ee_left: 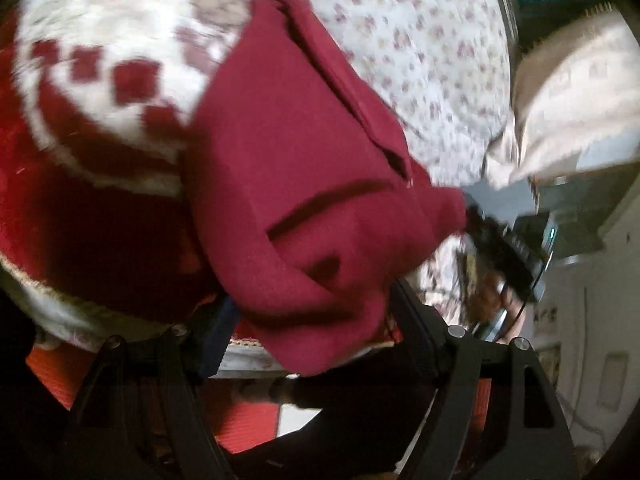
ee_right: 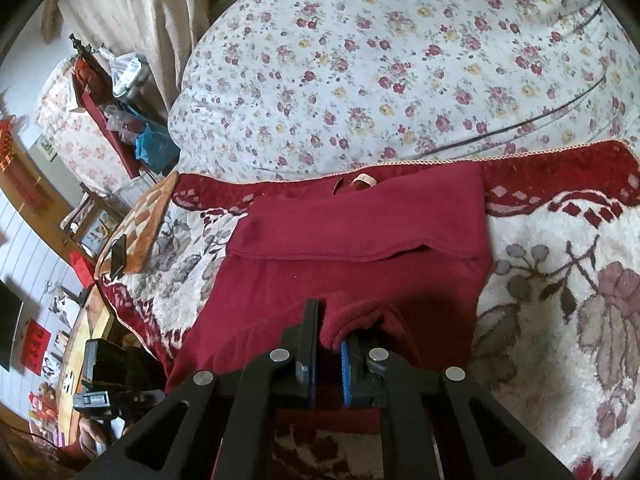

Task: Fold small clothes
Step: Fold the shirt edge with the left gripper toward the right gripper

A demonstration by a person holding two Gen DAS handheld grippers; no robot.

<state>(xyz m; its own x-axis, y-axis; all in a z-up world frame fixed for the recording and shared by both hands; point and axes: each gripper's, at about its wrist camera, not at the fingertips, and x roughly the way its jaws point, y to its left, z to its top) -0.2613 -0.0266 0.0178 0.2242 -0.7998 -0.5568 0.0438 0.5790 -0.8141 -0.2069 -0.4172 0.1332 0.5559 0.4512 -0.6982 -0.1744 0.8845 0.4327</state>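
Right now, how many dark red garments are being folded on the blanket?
1. The dark red garment lies on the red-and-white blanket, with its near edge pinched in the right gripper. The left gripper has another part. Any others would be hidden.

Floral bedsheet [ee_right: 400,60], red-and-white blanket [ee_right: 560,280], beige curtain [ee_right: 132,8], cluttered shelf [ee_right: 116,108]

Red and white plush blanket [ee_right: 560,280] spread over a floral bedsheet [ee_right: 380,60], with an orange patterned cloth [ee_right: 140,224] at the blanket's left corner and a cluttered red shelf [ee_right: 108,108] beyond it.
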